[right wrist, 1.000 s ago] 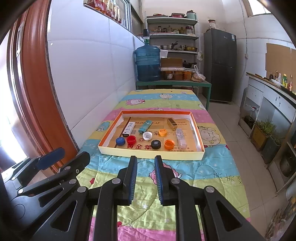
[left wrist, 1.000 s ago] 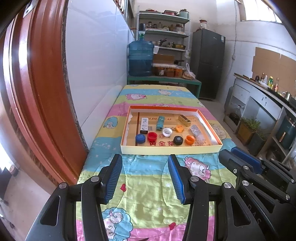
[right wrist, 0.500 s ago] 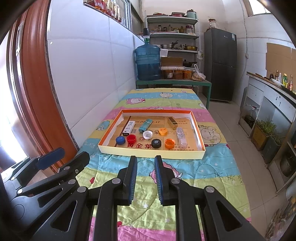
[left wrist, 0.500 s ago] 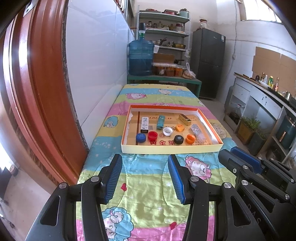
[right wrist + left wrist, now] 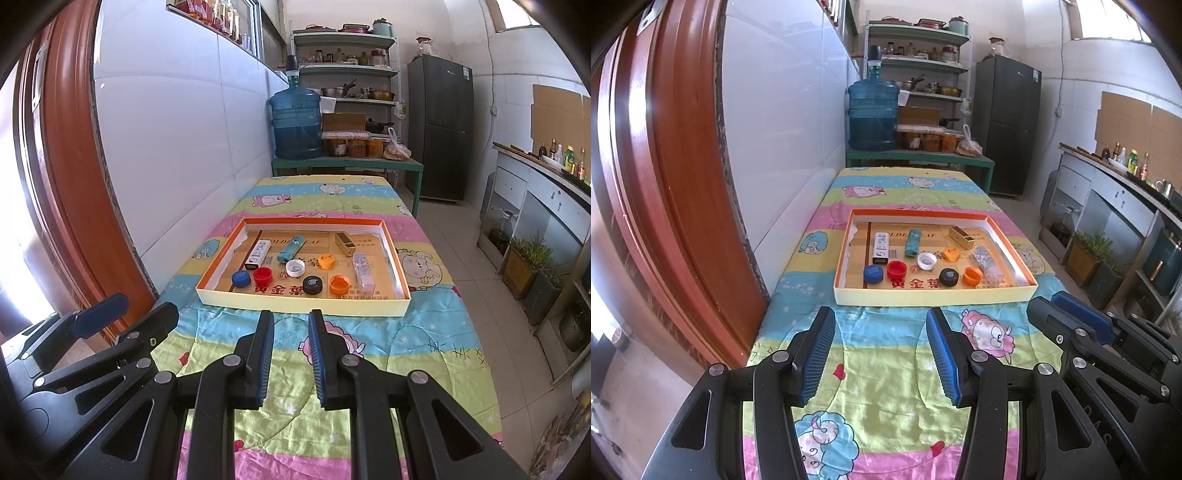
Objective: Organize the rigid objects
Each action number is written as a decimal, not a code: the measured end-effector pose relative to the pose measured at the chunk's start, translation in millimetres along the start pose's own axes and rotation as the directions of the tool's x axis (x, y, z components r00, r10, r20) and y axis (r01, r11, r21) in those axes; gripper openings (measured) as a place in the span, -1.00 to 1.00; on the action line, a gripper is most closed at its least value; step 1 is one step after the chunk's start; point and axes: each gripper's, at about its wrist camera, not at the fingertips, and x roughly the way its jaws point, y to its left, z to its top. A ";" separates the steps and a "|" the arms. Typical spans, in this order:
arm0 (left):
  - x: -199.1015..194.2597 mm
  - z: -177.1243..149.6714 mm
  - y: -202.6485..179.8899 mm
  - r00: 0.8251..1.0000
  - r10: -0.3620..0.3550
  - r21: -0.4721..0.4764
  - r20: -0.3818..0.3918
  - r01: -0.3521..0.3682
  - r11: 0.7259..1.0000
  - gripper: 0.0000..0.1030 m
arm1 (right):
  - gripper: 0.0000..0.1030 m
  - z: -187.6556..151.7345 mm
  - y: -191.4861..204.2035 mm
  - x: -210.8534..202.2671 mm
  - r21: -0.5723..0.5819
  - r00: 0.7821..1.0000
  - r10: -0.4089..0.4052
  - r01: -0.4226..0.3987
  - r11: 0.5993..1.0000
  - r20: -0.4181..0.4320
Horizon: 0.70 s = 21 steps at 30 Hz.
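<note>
Nearby, on the cartoon-print cloth (image 5: 424, 332), sits a shallow tray (image 5: 303, 304) with an orange rim. Inside: blue cap (image 5: 241, 278), red cap (image 5: 263, 275), white cap (image 5: 295, 267), black cap (image 5: 313, 285), two orange caps (image 5: 340, 284), a teal lighter (image 5: 291, 250), a small gold box (image 5: 345, 244), a clear packet (image 5: 362, 271). Left gripper (image 5: 881, 354): jaws apart, nothing between. Right gripper (image 5: 291, 356): jaws drawn close together, narrow gap, empty. Both hover over the cloth, short of the tray.
</note>
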 end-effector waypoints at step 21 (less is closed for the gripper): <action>-0.2 -0.5 0.2 1.000 0.001 0.003 -0.002 -0.001 1.000 0.03 | -0.64 0.4 -0.5 0.4 -0.002 1.000 0.002 -0.002 1.000 0.000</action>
